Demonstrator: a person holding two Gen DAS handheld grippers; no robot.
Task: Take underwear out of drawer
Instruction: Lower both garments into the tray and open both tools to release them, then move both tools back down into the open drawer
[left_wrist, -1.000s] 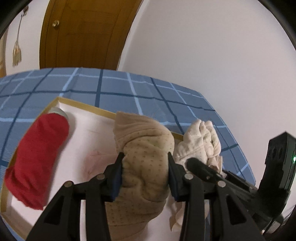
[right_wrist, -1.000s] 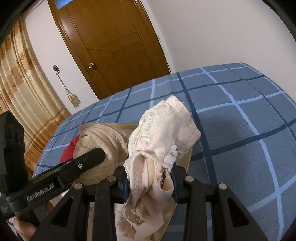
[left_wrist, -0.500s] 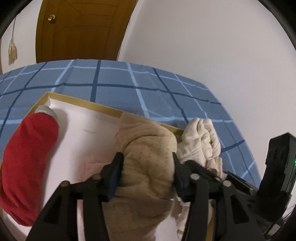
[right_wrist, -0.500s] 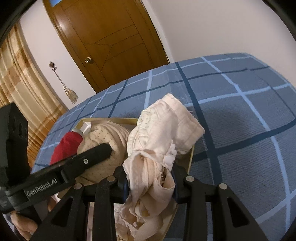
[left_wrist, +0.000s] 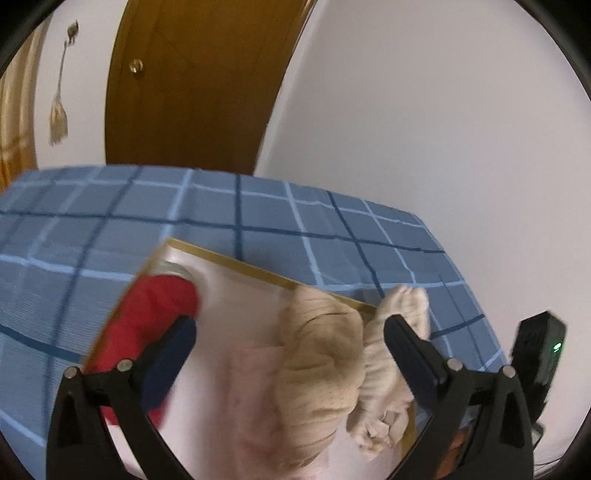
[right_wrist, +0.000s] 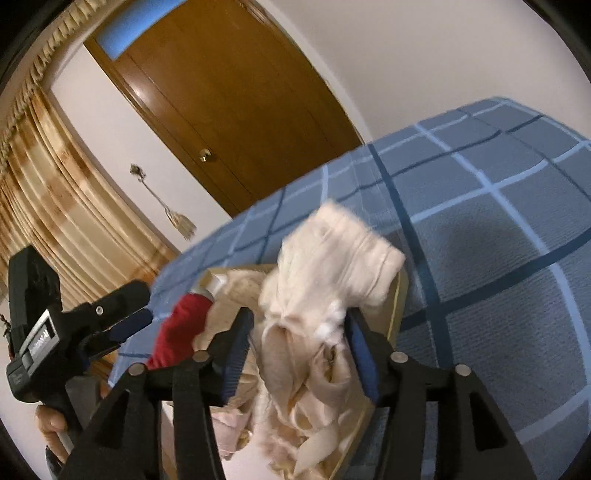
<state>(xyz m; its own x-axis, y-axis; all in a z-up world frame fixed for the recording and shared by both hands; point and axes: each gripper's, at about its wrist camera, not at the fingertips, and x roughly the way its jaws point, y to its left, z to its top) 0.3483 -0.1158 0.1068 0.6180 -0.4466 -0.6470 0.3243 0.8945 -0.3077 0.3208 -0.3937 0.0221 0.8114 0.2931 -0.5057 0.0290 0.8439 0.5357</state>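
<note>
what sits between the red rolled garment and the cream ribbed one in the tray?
Left wrist view: bare white tray floor and a faint pink cloth, then the beige dotted garment, touching the cream ribbed garment. Red rolled garment lies apart.

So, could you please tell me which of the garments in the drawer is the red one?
The red garment is the rolled bundle at the drawer's left end in the left wrist view; the dotted beige one and the cream one lie to its right.

Crumpled beige underwear (left_wrist: 317, 354) in white drawer (left_wrist: 236, 295)
</note>
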